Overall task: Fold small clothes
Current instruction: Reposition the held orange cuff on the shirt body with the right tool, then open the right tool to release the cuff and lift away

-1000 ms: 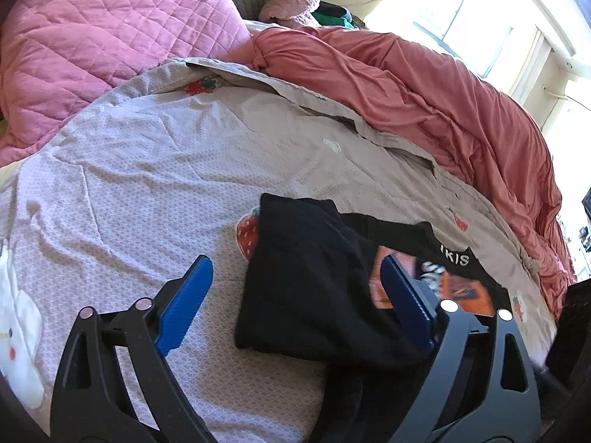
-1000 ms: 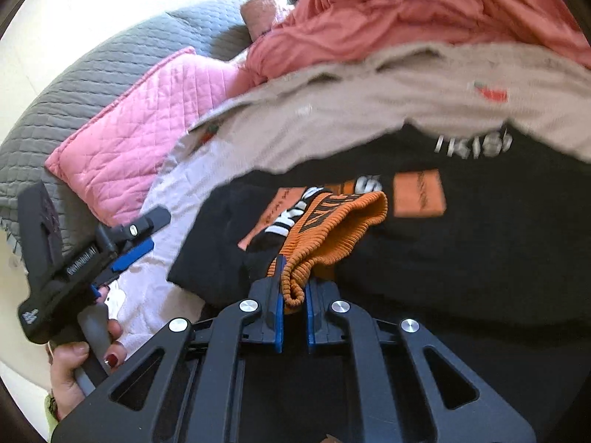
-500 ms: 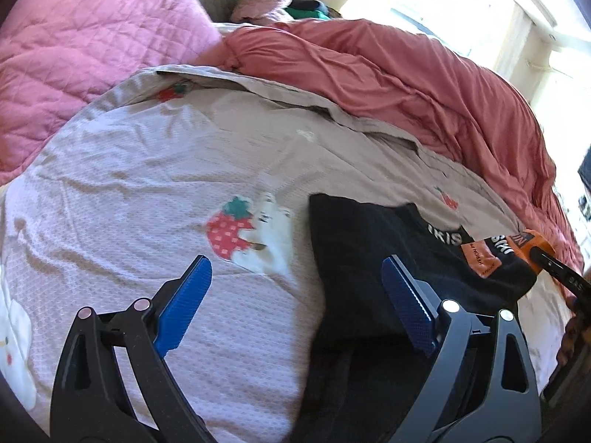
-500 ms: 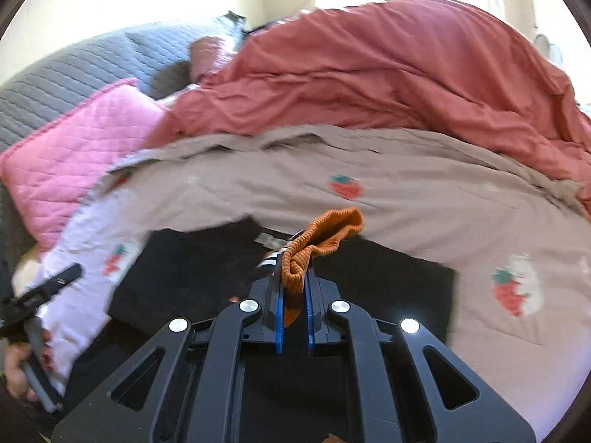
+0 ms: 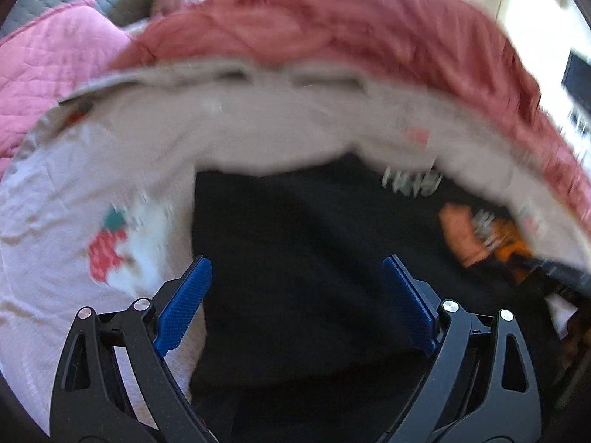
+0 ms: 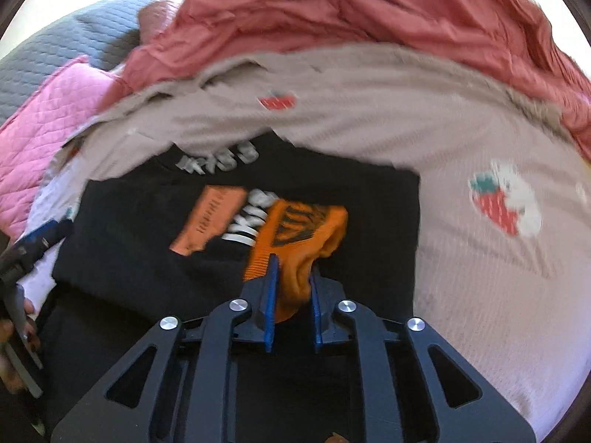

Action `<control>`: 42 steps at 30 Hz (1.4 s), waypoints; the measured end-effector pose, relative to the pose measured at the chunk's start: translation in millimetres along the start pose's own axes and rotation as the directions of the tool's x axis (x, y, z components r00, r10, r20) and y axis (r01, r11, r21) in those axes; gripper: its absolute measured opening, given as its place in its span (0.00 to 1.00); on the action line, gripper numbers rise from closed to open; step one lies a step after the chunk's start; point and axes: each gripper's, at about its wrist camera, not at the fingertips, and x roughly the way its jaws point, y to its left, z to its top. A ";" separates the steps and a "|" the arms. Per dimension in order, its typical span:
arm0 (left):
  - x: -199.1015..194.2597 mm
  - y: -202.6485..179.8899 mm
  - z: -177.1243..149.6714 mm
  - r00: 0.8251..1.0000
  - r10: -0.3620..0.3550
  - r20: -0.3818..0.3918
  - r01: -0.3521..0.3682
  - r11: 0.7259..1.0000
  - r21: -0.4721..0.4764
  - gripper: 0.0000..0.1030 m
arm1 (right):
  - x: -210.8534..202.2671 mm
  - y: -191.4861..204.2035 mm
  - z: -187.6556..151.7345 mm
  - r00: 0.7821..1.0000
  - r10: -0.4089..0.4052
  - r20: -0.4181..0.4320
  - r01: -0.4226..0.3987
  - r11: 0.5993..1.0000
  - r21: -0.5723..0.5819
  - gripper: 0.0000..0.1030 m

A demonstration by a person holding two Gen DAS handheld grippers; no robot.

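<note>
A black garment [image 6: 229, 243] with orange and white printed patches lies spread flat on a bed, on a pale beige sheet [image 6: 461, 265] printed with strawberries. It sits near the front edge of the bed, with its neckline lettering pointing toward the far side.

The right gripper [image 6: 291, 273] has its blue-padded jaws pinched tight on an orange ribbed cuff [image 6: 310, 229] of the garment, which bunches up between them above the black fabric.

The left gripper [image 5: 295, 277] hangs over the left part of the black garment with its blue fingers spread wide, nothing between them. This view is motion-blurred.

A rumpled red-pink blanket [image 6: 369, 11] is heaped along the far edge of the bed. A pink quilted pillow [image 6: 40, 129] rests at the far left corner against a grey quilted headboard [image 6: 55, 48].
</note>
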 end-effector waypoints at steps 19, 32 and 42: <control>8.1 28.7 -15.2 0.993 -0.110 -0.036 0.105 0.988 -0.118 0.91 | 17.9 -18.9 22.5 0.990 0.139 0.007 -0.139 0.979 0.148 0.10; 7.7 28.3 -16.0 0.993 -0.116 -0.031 0.112 0.986 -0.120 0.91 | 17.4 -7.1 18.6 0.996 -0.085 0.018 0.084 0.996 0.030 0.21; -46.0 -12.3 -15.9 0.986 -0.033 0.166 0.014 0.994 0.109 0.91 | -28.7 23.3 0.8 0.989 0.051 0.136 -0.043 0.997 -0.061 0.39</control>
